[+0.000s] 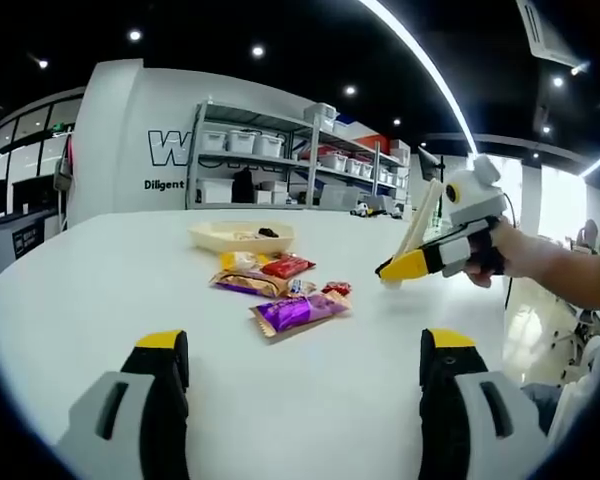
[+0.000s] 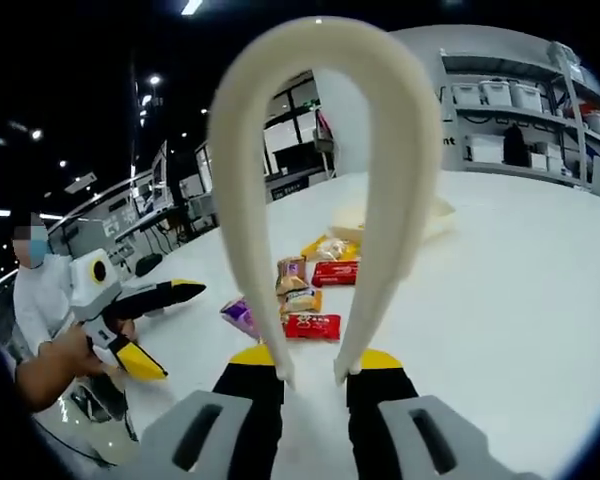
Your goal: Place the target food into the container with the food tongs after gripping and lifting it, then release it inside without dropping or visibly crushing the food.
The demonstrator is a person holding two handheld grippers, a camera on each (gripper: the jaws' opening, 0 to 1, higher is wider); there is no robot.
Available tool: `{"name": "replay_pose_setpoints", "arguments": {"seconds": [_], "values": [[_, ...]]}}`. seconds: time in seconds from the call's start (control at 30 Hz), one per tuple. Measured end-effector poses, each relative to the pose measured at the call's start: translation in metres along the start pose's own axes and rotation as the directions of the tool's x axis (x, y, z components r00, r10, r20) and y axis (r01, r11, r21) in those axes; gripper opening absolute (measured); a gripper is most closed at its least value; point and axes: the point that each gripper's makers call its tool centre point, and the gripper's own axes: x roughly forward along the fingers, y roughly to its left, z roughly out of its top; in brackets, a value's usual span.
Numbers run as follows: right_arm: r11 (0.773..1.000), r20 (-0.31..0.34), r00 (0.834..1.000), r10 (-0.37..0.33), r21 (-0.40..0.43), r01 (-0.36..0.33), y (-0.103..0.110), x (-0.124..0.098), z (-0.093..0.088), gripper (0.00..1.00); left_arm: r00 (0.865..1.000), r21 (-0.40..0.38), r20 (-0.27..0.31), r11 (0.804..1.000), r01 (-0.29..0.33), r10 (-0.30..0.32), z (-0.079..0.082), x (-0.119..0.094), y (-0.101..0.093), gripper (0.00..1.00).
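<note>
Jaws of the left gripper (image 1: 296, 375) are standing wide apart, holding nothing, while the right gripper (image 2: 313, 372) is clamping cream plastic tongs (image 2: 320, 150). Wrapped snack packets (image 1: 280, 290) are lying on the white table (image 1: 100, 300) beside a shallow cream tray (image 1: 242, 236) holding something dark.

A broad white surface (image 1: 100, 300) carries a shallow cream tray (image 1: 242, 236) and, just in front of it, a loose cluster of snack packets (image 1: 280, 290), including a purple packet (image 1: 298, 313).
</note>
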Motion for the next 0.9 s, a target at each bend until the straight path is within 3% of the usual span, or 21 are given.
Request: {"name": "replay_pose_setpoints", "arguments": {"seconds": [0.37,0.6,0.77,0.83,0.9], "values": [[1.0,-0.007,1.0,-0.014,-0.001,0.014,-0.01,0.03,0.01,0.19,1.0,-0.007,-0.001,1.0,0.0,0.0,0.0,0.001,0.0,0.95],[0.999,-0.03,0.999,0.035,0.037,-0.034,0.007,0.031,0.002,0.19,1.0,-0.006,0.001,1.0,-0.001,0.001,0.0,0.002,0.002,0.95],[0.994,-0.054,0.994,0.098,0.051,-0.095,0.031,0.03,-0.007,0.19,1.0,0.0,-0.005,1.0,0.003,-0.003,-0.001,0.002,0.001,0.95],[0.997,-0.042,0.996,0.083,-0.003,-0.083,0.03,0.029,-0.003,0.19,1.0,0.002,-0.003,1.0,0.003,-0.003,-0.001,0.002,0.001,0.95],[0.998,-0.002,1.0,-0.007,-0.062,0.006,0.01,0.032,0.011,0.19,1.0,0.001,-0.001,1.0,0.002,-0.002,-0.001,0.003,0.001,0.95]]}}
